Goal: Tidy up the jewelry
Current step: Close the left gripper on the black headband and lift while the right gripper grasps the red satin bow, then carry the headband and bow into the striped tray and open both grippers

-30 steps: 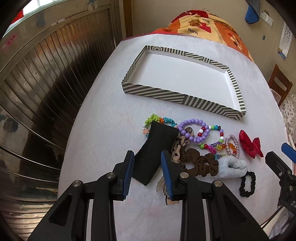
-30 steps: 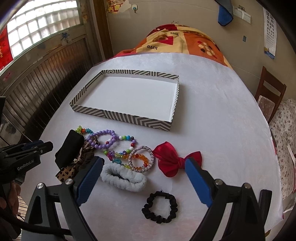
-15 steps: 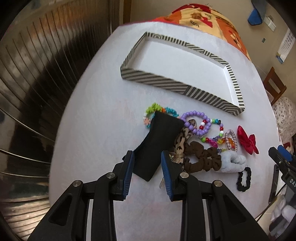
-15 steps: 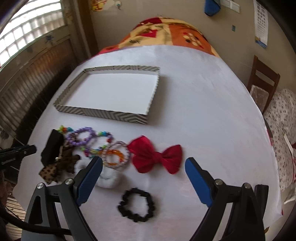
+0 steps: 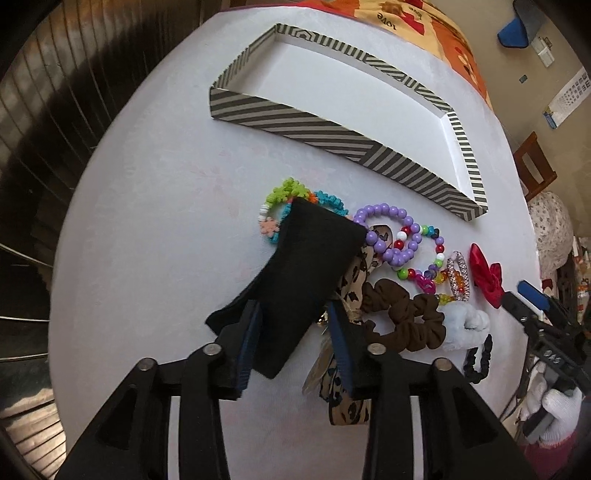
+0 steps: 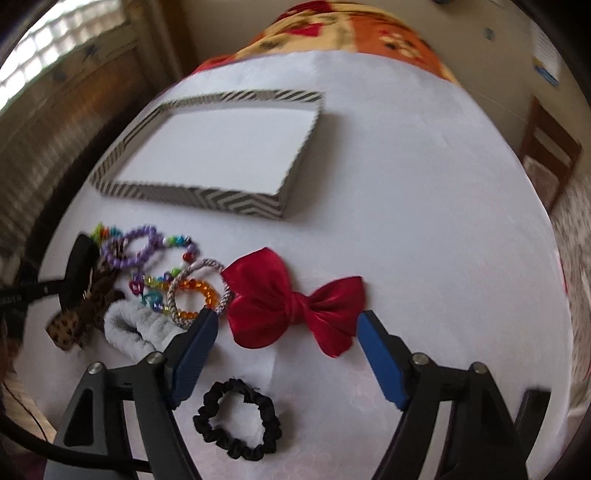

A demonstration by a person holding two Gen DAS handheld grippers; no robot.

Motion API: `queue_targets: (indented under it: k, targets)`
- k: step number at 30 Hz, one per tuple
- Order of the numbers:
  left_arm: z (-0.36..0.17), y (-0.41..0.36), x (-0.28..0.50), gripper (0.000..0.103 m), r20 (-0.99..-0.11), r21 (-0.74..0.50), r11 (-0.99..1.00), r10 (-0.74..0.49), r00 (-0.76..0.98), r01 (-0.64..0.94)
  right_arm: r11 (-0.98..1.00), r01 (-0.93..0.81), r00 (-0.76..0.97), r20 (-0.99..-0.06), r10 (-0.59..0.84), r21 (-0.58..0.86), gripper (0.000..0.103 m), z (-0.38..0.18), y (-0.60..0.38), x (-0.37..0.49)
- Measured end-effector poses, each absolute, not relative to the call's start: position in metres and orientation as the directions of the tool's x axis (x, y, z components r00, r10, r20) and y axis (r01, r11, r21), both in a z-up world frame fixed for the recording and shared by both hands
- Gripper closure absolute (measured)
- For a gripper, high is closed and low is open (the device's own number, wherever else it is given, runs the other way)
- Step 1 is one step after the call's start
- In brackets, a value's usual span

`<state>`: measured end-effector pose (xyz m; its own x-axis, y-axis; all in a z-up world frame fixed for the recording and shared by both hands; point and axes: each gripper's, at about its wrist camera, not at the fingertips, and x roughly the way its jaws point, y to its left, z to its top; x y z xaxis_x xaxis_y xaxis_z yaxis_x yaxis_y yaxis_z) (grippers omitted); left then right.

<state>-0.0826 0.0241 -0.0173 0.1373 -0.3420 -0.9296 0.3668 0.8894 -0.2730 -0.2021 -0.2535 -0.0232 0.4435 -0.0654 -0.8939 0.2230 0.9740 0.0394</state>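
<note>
Since the earlier frame, the black headband (image 5: 310, 273) had been raised off the counter (image 5: 155, 229), pinched in the left tool (image 5: 295, 325). "love" was read on the orange blanket (image 5: 413, 18). The right tool (image 6: 286, 338), spread wide, was held over the red bow (image 6: 291, 302), before the striped tray (image 6: 192, 192).

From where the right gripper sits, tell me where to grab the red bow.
Grip the red bow at its narrow centre knot, coming straight down from above with the right gripper. It lies flat, and the wide satin loops would likely slip or crumple between the jaws.
</note>
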Motion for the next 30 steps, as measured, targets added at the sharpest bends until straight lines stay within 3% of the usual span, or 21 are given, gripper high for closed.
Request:
queue_targets:
  k: [10,11,12,14,17,30]
  targets:
    - [-0.023,0.016,-0.079,0.088,-0.937,-0.235,0.888,-0.315,0.151,0.394,0.990,0.142,0.391,-0.918,-0.062,-0.006,0.022,-0.048,-0.260,-0.189]
    - [-0.023,0.017,-0.079,0.092,-0.938,-0.225,0.890,-0.309,0.160,0.397,0.990,0.143,0.391,-0.919,-0.047,0.010,0.031,-0.051,-0.262,-0.189]
    - [-0.023,0.017,-0.079,0.103,-0.940,-0.208,0.892,-0.295,0.170,0.401,0.989,0.144,0.391,-0.920,-0.027,0.032,0.040,-0.053,-0.265,-0.189]
    - [-0.023,0.019,-0.078,0.103,-0.940,-0.206,0.891,-0.295,0.171,0.405,0.987,0.152,0.417,-0.909,-0.023,0.044,0.062,-0.054,-0.268,-0.191]
    - [-0.018,0.024,-0.077,0.103,-0.935,-0.215,0.889,-0.306,0.176,0.403,0.984,0.154,0.436,-0.900,0.015,0.091,0.085,-0.051,-0.272,-0.194]
    - [0.042,0.023,-0.059,0.103,-0.887,-0.241,0.870,-0.377,0.266,0.430,0.974,0.148,0.573,-0.817,0.057,0.172,0.090,0.023,-0.280,-0.189]
